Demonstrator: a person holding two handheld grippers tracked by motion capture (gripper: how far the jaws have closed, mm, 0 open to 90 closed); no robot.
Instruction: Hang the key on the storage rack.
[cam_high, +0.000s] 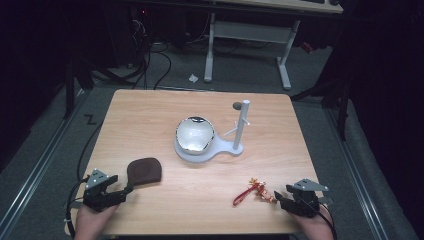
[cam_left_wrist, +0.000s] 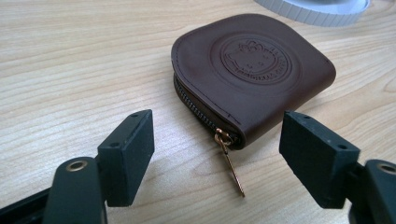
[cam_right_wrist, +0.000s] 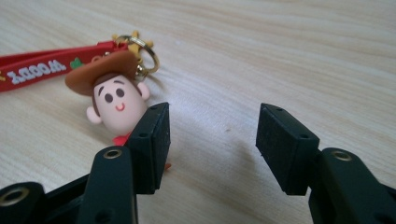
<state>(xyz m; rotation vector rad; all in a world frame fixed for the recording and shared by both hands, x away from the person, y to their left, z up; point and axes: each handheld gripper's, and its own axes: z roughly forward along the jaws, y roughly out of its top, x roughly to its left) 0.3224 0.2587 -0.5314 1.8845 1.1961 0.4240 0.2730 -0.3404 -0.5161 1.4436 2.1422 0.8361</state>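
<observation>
Grippers were held low at the near edge of the wooden desk (cam_high: 150, 107), one in each hand. The left gripper (cam_left_wrist: 219, 149) was spread wide and gripped nothing; a brown leather coin pouch (cam_left_wrist: 254, 70) lay just ahead of its jaws, the zip pull (cam_left_wrist: 231, 163) trailing into the gap between them without being touched. An embossed round emblem was seen on the pouch's top face. The right gripper (cam_right_wrist: 212, 140) was likewise spread and empty; a cowboy figure keychain (cam_right_wrist: 114, 100) lay just beside and ahead of its left jaw, partly hidden behind that jaw, with a red strap (cam_right_wrist: 32, 70) and a gold ring (cam_right_wrist: 144, 56) attached. Farther ahead of both grippers, near the desk's middle, a shiny metal bowl (cam_high: 195, 133) was seen on a white stand (cam_high: 232, 147) with an upright post.
</observation>
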